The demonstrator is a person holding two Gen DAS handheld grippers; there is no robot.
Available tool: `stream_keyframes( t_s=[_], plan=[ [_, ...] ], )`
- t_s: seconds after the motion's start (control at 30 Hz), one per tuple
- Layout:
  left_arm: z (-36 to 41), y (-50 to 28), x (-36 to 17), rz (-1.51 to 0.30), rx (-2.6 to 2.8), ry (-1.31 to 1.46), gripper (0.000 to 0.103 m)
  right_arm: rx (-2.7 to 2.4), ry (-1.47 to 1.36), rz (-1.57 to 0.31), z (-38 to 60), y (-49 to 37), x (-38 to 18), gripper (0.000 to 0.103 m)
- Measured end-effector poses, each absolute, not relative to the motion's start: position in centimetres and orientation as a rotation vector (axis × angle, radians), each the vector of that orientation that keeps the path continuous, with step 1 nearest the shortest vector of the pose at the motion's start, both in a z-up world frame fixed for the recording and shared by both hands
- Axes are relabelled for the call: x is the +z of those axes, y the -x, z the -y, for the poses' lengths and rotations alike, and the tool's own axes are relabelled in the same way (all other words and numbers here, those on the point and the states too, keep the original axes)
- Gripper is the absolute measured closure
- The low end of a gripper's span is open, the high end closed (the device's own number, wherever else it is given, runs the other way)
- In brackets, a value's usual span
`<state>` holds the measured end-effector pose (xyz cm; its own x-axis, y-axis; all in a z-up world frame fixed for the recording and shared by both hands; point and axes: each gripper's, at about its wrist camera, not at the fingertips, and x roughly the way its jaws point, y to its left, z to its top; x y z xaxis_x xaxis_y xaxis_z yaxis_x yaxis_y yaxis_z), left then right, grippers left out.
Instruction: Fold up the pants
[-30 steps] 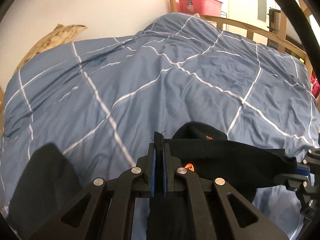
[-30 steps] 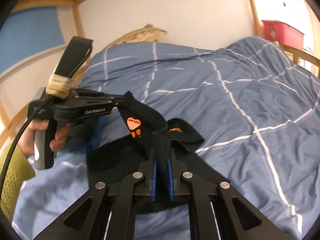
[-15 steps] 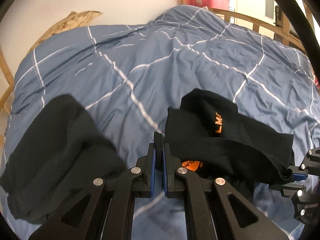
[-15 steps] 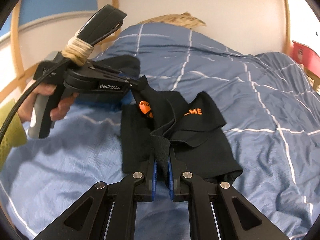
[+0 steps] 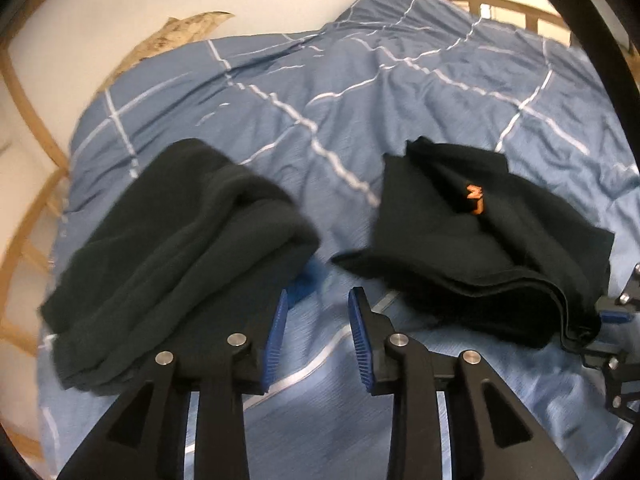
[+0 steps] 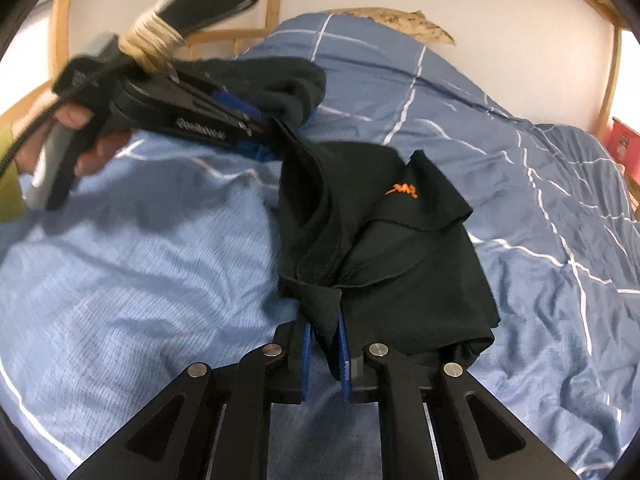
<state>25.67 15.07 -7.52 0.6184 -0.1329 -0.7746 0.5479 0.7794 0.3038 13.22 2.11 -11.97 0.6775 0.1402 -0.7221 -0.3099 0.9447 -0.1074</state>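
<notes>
- Two dark bundles on the blue quilt: the pants, marked with orange print, ahead and to the right of the left tongs; another folded dark garment ahead and to the left of them.
- Left tongs released, blue pads spread wide, only quilt between.
- Right tongs clenched on a thick bunched fold at the near edge of the pants, with the bulk of the cloth ahead and to the right of them.
- Possibly a corner of the pants lifted toward the tip of the left tongs in the right view; too blurred to be sure of contact.
- Best done next: bring the left tongs across to the loose near-left edge of the pants, level with the right tongs, and pinch all layers together, not just the top one.
- Then draw the two grips apart to flatten the ridge by the orange print before laying the fold over.
- Worth watching: slack layers slipping out on the far side, and the other garment, just beside the left pad, getting caught in the pinch.
</notes>
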Motion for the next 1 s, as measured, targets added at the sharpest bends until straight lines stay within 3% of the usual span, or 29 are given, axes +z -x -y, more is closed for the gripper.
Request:
stream_keyframes(
  t_s=[0.13,0.27,0.37,0.47,1.0],
  plan=[
    [-15.4,-24.6,-7.1,-0.796,-0.376,-0.635,0.062,0.305,0.267,-0.781,-3.3,-12.1,-12.1,0.073],
    [-14.9,-22.9,-5.4,-0.739,-0.351,-0.687,0.062,0.313,0.284,-0.759,-3.3,-11.1,-11.3,0.072],
    [-13.5,-21.8,-3.4,-0.698,-0.412,-0.642,0.054,0.298,0.252,-0.698,-1.9,-9.9,-9.8,0.071],
    [-11.7,-21.8,-2.3,-0.694,-0.471,-0.601,0.052,0.239,0.158,-0.663,0.3,-9.4,-8.8,0.064],
    [3.1,-24.4,-7.7,-0.895,-0.661,-0.647,0.052,0.061,-0.134,-0.724,10.7,-10.7,-10.1,0.064]
  ],
)
